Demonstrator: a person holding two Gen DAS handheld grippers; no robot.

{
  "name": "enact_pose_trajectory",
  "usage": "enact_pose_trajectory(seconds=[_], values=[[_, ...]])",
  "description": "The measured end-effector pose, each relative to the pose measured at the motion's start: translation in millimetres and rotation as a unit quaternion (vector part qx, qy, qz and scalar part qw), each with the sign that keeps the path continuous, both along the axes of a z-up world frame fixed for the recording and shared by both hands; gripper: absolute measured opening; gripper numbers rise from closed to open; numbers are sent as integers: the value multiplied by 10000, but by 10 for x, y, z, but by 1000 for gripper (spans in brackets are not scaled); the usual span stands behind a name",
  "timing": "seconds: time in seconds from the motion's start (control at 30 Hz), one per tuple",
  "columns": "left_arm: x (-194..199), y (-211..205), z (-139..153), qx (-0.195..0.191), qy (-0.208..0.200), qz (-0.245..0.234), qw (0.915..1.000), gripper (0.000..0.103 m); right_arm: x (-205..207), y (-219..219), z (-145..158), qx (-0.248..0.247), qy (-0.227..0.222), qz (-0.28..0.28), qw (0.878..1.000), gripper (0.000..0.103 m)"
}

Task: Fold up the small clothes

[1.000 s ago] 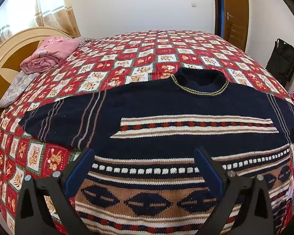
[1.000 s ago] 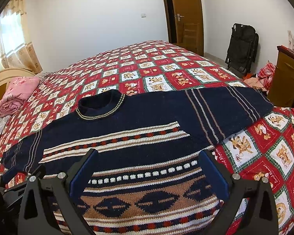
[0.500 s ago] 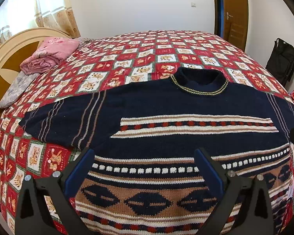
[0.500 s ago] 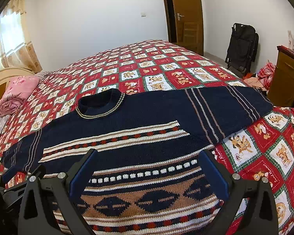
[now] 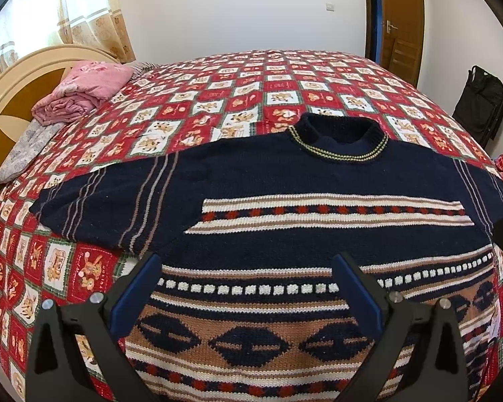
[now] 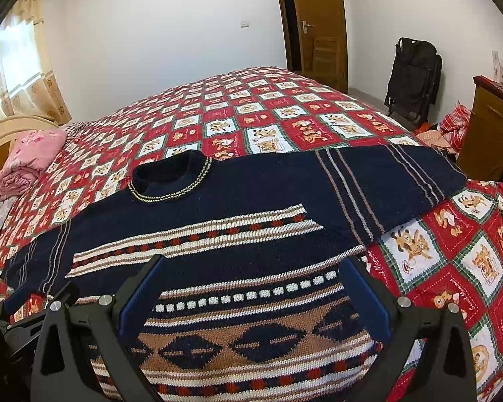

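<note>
A navy patterned sweater [image 5: 318,181] is laid flat, front up, on the quilted bed [image 5: 285,77], with no fold yet made in it. Its collar [image 5: 338,140] is turned to the far side and its hem to the near edge, so that the body runs near to far, while the two sleeves are stretched out to left and right; the long axis of the whole spread garment therefore lies across the scene.

The left tongs [image 5: 246,288] are held spread, with nothing between the blue pads, above the lower patterned band of the body. The left sleeve [image 5: 110,207] is found up and to the left of them, its cuff well apart from the pads. The right tongs [image 6: 256,288] are likewise spread and empty over the same lower band, and the right sleeve [image 6: 385,184] is seen up and to the right of them, reaching out toward the right edge of the bed.

Each sleeve is thus nearer to the tongs of its own side, and neither is touched. It is judged that the first fold is to be made by carrying a sleeve inward across the chest, along the left-right axis, and that each cuff must first be reached by a move outward and away from the near hem.

A pink bundle [image 5: 84,90] is left at the headboard, well clear of the sweater.
</note>
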State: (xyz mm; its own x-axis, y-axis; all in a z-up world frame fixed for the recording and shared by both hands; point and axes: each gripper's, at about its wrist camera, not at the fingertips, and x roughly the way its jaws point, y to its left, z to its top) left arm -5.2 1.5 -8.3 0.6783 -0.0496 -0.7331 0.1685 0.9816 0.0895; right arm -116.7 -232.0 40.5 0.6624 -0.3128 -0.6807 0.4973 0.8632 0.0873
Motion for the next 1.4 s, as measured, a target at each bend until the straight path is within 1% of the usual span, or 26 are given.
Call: enact_pose_trajectory(seconds=[0.27, 0.5, 0.63, 0.8, 0.9, 1.0, 1.13, 1.17, 1.23, 1.27, 1.3, 1.37, 1.4], values=[[6, -17, -11, -2, 43, -4, 10000, 103, -25, -6, -45, 26, 17, -4, 10000, 102], [15, -39, -27, -5, 87, -7, 10000, 103, -82, -86, -95, 135, 61, -120, 9998, 102], [20, -54, -34, 13, 89, -14, 10000, 103, -87, -212, -75, 185, 88, -274, 9994, 102], [17, -105, -44, 39, 105, -75, 9999, 103, -94, -408, -120, 311, 165, -460, 9983, 102], [20, -106, -44, -100, 119, -144, 9998, 103, -82, -625, -112, 305, 231, -625, 9973, 102], [46, -111, -50, -200, 184, -169, 9995, 103, -170, -981, -66, 245, 144, -968, 9949, 102], [53, -161, -44, -180, 186, -230, 9994, 103, -305, -1762, -7, 489, 39, -1486, 9877, 102], [53, -184, -44, -155, 180, -242, 9994, 103, -354, -2077, -8, 670, -11, -1644, 9841, 102], [57, -200, -50, -119, 190, -262, 9994, 103, -435, -2529, -34, 1014, -56, -1917, 9762, 101], [64, -215, -56, -91, 200, -271, 9994, 103, -510, -2803, -59, 1205, -136, -2123, 9696, 96], [72, -233, -64, -55, 211, -270, 9994, 103, -599, -3098, -94, 1385, -213, -2368, 9614, 85], [91, -256, -79, -18, 237, -249, 9994, 103, -689, -3605, -197, 1667, -89, -2626, 9503, 70], [101, -264, -82, -13, 254, -246, 9994, 103, -710, -3777, -253, 1863, -71, -2609, 9472, 70]])
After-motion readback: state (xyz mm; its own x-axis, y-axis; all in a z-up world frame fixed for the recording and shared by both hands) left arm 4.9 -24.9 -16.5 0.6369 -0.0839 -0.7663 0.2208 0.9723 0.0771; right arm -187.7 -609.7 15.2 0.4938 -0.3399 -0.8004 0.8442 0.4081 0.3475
